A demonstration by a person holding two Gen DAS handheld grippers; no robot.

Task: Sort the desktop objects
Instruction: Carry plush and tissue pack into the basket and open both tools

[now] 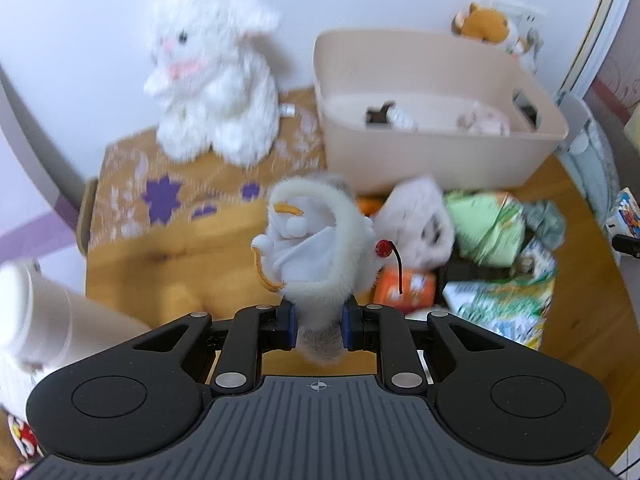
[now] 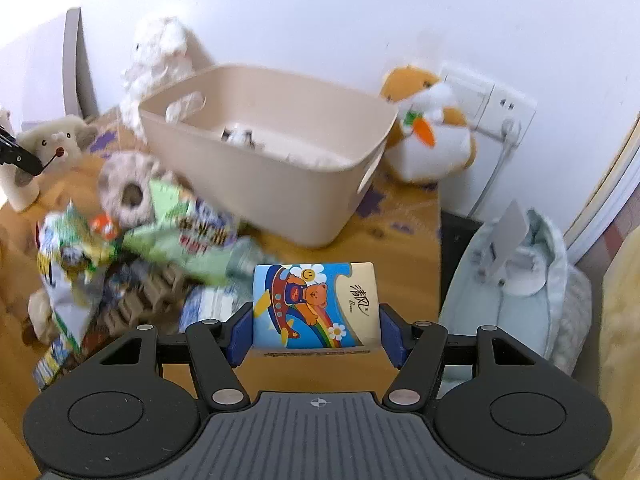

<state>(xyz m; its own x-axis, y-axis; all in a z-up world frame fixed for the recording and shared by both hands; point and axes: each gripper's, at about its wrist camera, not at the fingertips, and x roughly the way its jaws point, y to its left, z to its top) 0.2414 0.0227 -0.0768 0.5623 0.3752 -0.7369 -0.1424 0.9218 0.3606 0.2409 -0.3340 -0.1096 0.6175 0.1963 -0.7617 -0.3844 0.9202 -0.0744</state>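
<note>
Toys first: our left gripper (image 1: pixel 319 326) clamps a grey plush toy (image 1: pixel 312 236), our right gripper (image 2: pixel 316 334) a cartoon-printed tissue pack (image 2: pixel 316 304). Mid-carry, we judge; next, release each over the beige plastic bin (image 1: pixel 436 144).

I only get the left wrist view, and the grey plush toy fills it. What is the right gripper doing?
Observer: The right gripper is shut on a tissue pack printed with a cartoon bear.
Operator: Is the beige plastic bin's far side clear?
Observer: An orange-and-white plush holding a carrot sits right beside the beige plastic bin.
Operator: What's off the table's right edge?
Observer: A pale green padded bag.
</note>
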